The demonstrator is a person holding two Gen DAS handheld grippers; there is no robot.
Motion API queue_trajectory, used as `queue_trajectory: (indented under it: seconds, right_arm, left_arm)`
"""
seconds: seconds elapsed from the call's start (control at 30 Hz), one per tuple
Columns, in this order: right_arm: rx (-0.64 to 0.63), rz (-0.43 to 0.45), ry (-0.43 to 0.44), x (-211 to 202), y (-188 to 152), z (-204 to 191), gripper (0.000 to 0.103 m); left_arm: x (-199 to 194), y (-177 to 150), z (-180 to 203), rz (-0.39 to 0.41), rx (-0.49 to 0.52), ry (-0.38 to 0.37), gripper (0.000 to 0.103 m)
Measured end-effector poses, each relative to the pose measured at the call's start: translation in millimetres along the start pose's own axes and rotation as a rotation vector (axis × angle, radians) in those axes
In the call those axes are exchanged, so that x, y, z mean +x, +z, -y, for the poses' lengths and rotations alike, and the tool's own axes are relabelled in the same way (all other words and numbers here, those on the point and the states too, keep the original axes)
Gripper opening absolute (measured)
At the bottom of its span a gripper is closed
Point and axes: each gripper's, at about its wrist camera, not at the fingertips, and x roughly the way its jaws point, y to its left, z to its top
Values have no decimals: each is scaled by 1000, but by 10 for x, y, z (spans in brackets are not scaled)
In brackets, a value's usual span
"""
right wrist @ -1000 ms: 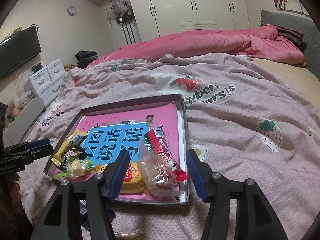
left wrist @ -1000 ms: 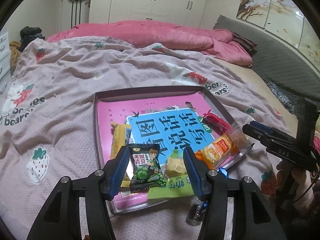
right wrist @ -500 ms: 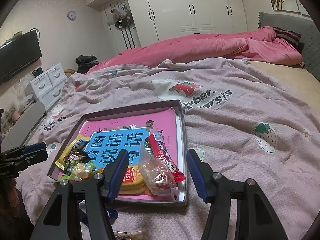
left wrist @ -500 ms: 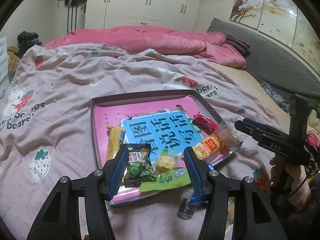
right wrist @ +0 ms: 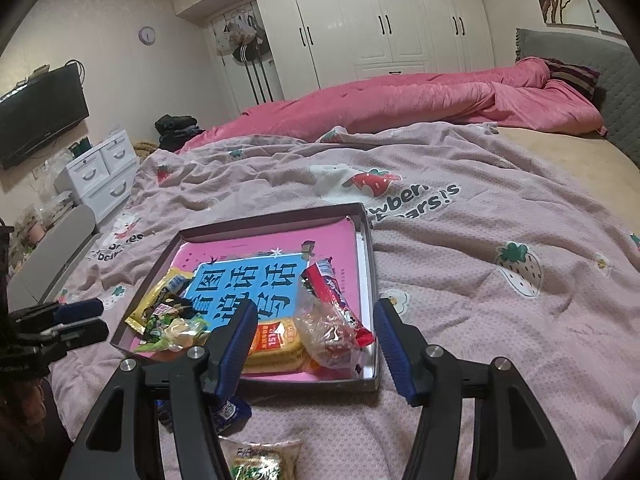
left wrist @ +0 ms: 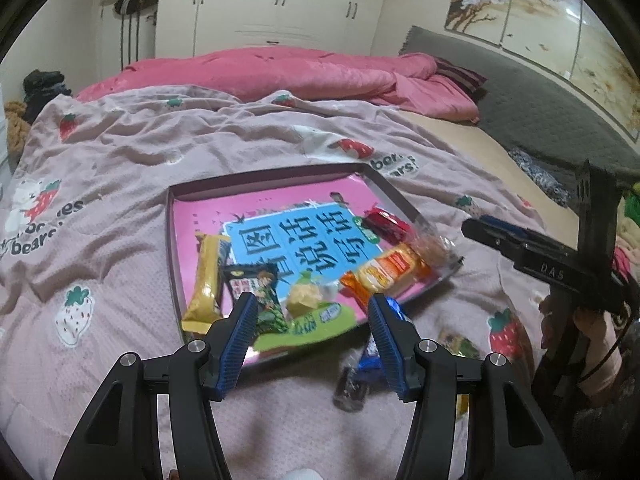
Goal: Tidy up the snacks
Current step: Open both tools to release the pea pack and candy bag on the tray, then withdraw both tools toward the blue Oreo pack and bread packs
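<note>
A shallow tray [left wrist: 272,174] with a pink lining lies on the bed and holds several snacks. In it are a yellow bar [left wrist: 206,280], a dark green pea packet [left wrist: 256,284], an orange cracker pack [left wrist: 386,268], a clear bag [right wrist: 328,328] and a red bar [right wrist: 328,286]. My left gripper [left wrist: 312,304] hovers open over the tray's near edge, holding nothing. My right gripper [right wrist: 315,308] stands open above the tray's [right wrist: 276,216] near right corner, also holding nothing. Each gripper shows in the other's view, the right gripper [left wrist: 478,224] and the left gripper [right wrist: 100,318].
A blue-wrapped snack [left wrist: 362,364] and a green packet [right wrist: 260,462] lie on the strawberry-print blanket [right wrist: 480,280] in front of the tray. A pink duvet [right wrist: 400,100] is heaped at the far side. White drawers [right wrist: 104,176] stand left of the bed.
Both grippers have drawn back and risen a little, so the tray sits farther off in each view. Jaw width looks unchanged and the snacks lie as before.
</note>
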Motion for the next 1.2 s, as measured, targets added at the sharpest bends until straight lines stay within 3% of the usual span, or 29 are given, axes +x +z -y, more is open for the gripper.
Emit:
queue_trajectory:
  seconds: [0.73,1.2]
  right_arm:
    - [-21,-9,25,-294,-155,-214,60]
    - [-3,-100,29,-286,-321,-266,60]
  left_arm:
    - [-4,-372,348,-128,111,-30,60]
    - [49,-452,365,-162,114,-32,60]
